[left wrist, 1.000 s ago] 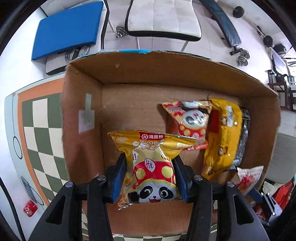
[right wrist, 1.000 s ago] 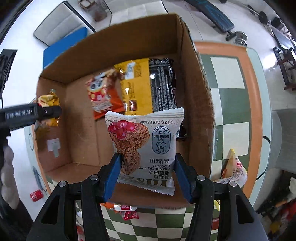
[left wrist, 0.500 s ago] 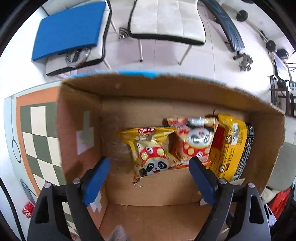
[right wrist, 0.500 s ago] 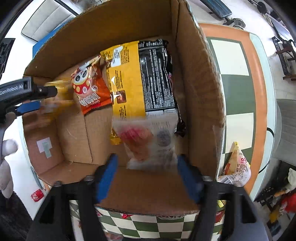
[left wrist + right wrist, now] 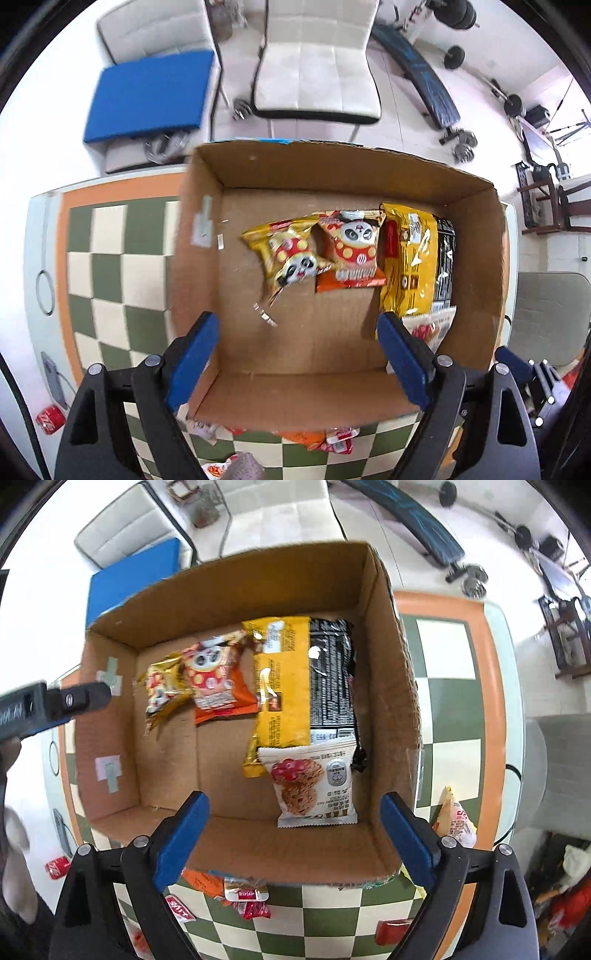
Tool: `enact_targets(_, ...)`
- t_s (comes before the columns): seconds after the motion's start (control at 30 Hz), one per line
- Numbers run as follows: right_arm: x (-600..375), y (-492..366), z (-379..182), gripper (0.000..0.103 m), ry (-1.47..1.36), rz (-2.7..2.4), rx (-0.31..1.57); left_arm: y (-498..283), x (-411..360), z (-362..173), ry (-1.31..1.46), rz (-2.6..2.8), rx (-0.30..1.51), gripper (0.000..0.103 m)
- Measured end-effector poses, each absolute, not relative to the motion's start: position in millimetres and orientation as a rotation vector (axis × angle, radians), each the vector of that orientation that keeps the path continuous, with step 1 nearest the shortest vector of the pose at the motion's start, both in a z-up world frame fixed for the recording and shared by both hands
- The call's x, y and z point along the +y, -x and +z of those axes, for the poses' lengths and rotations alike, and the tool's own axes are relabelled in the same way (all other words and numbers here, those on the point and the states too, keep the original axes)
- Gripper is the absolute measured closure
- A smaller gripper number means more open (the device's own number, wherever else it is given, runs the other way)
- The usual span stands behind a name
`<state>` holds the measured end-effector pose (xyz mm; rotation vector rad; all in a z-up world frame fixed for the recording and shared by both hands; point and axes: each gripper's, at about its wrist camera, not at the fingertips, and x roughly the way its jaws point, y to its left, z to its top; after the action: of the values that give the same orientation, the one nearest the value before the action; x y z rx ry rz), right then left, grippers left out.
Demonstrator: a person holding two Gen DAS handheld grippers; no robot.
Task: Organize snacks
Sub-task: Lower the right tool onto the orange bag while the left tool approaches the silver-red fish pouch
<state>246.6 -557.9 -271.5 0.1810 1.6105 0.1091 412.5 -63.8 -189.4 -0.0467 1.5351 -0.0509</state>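
Observation:
An open cardboard box (image 5: 199,236) (image 5: 402,686) sits on the checkered table. Inside lie a yellow panda snack bag (image 5: 291,258) (image 5: 160,690), an orange panda bag (image 5: 351,254) (image 5: 216,683), a large yellow-and-black pack (image 5: 413,258) (image 5: 303,686) and a white cranberry oat cookie pack (image 5: 314,786) (image 5: 428,328). My left gripper (image 5: 299,362) is open and empty above the box's near side. My right gripper (image 5: 295,842) is open and empty above the near wall, just short of the cookie pack.
Loose small snack packets (image 5: 243,897) lie on the table in front of the box, and one pale bag (image 5: 456,823) to its right. A red can (image 5: 50,422) lies on the floor at left. Chairs (image 5: 317,62) stand beyond the table.
Both grippers opened and pulled back. The yellow panda bag dropped into the box beside the orange one. The cookie pack dropped into the box's near right corner.

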Motion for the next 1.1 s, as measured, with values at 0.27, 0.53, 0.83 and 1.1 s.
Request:
enact_targets(0.27, -549.8, -199.0, -237.8, 0.007, -0.258, 0.211, 1.557, -320.4, -37.6, -148.3, 0.054, -0.046, 1.434, 0.015)
enact_targets(0.53, -535.3, -126.8, -258.5, 0.007, -0.286, 0.292, 1.654, -208.5, -12.2, -176.3, -0.101, -0.019, 1.487, 0.015)
enact_targets(0.83, -496.0, -56.9, -319.9, 0.007, -0.263, 0.350, 1.816, -115.4, 22.1, -281.8, -0.390, -0.062, 1.705, 0.015)
enact_targets(1.1, -456.9, -28.1, -342.3, 0.007, -0.087, 0.407, 1.870, -73.3, 24.3, -351.0, -0.747, -0.166, 1.750, 0.015)
